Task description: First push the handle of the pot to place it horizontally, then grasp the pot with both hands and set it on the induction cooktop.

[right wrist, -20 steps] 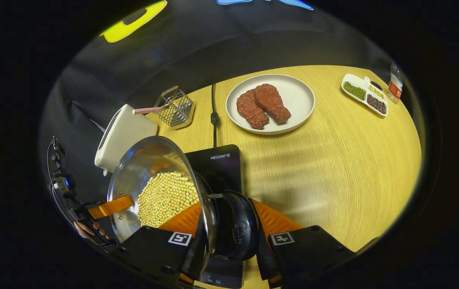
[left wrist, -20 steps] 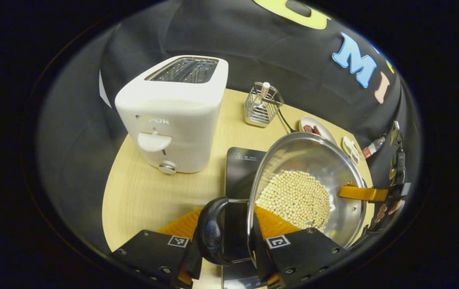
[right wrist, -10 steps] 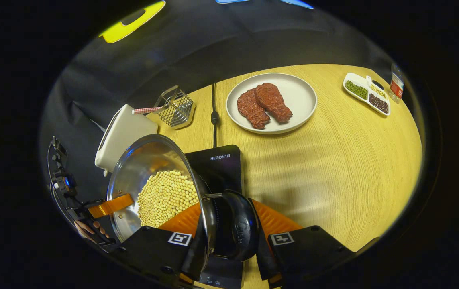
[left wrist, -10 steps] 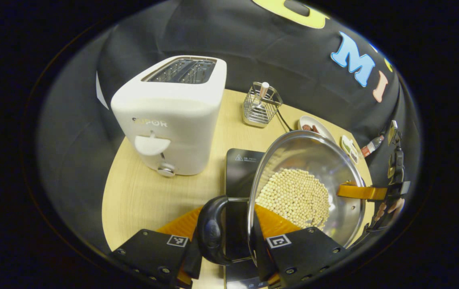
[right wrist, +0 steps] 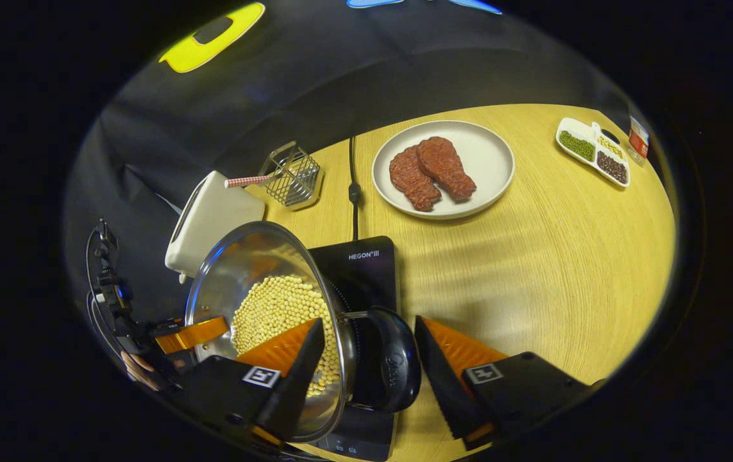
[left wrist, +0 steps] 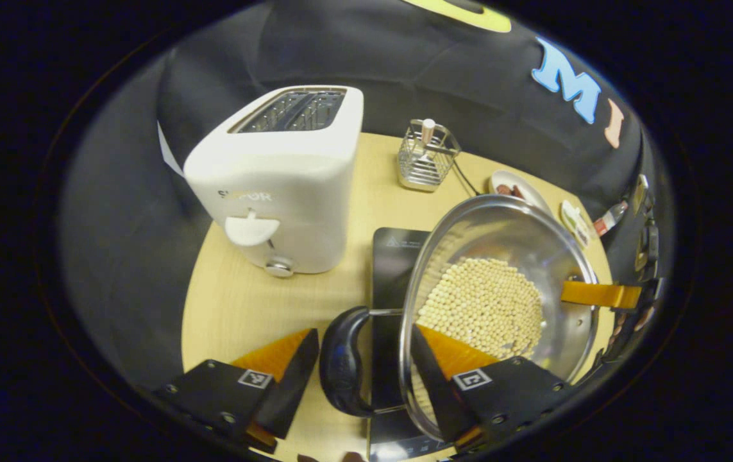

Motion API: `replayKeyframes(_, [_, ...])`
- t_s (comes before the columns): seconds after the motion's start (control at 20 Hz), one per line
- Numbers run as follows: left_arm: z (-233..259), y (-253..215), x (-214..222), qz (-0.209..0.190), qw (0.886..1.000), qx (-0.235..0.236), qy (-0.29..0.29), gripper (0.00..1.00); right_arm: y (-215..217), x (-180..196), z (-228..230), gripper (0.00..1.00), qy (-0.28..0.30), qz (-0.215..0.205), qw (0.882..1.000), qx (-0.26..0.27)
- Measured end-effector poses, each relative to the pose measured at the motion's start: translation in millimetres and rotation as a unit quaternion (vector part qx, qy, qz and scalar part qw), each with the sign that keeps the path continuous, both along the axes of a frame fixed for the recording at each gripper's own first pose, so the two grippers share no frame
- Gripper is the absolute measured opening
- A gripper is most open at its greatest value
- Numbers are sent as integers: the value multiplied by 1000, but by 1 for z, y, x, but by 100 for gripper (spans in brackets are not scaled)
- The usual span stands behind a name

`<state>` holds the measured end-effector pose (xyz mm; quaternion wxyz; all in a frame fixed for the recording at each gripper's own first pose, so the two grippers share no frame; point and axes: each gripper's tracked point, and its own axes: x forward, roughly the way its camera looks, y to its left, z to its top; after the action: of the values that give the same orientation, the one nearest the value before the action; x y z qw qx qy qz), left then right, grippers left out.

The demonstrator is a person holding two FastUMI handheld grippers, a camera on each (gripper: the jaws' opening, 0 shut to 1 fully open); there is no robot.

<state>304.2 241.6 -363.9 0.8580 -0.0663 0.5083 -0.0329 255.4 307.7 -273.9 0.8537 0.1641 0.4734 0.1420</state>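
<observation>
A steel pot (left wrist: 501,231) holding pale beans (left wrist: 481,305) rests on the black induction cooktop (left wrist: 398,256). Its near black handle (left wrist: 340,372) lies between the spread fingers of my left gripper (left wrist: 363,331), which is open; one finger reaches over the rim into the pot. In the right gripper view the pot (right wrist: 244,256) sits on the cooktop (right wrist: 360,269), and my right gripper (right wrist: 369,321) is open around the opposite handle (right wrist: 398,366), touching neither side. A finger of the other gripper shows at the pot's far rim (left wrist: 594,294) (right wrist: 190,333).
A white toaster (left wrist: 283,186) stands left of the cooktop, with a wire basket (left wrist: 427,157) behind it. On the wooden table (right wrist: 533,256) are a plate (right wrist: 488,147) with two pieces of meat, a divided dish (right wrist: 590,151), a bottle (right wrist: 639,138) and the cooktop's cable (right wrist: 353,186).
Both grippers were shut on the pot's handles and have opened, letting go. The pot has settled lower onto the cooktop and both grippers have drawn back slightly.
</observation>
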Motion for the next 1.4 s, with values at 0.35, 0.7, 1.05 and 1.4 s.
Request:
replayKeyframes(0.35, [56,15,-8,1,998,56,-41,89,-33,-11,25,98,-67,11,997,-45])
replayKeyframes(0.7, [181,-19,-35,5,980,96,-172,89,-128,-49,107,98,-187,-18,976,-111])
replayKeyframes(1.05, [275,-114,-77,11,958,72,-278,89,-225,-92,195,98,-302,-82,939,-141])
replayKeyframes(1.4, [357,-221,-135,43,921,61,-383,84,-308,-149,259,98,-389,-129,903,-126])
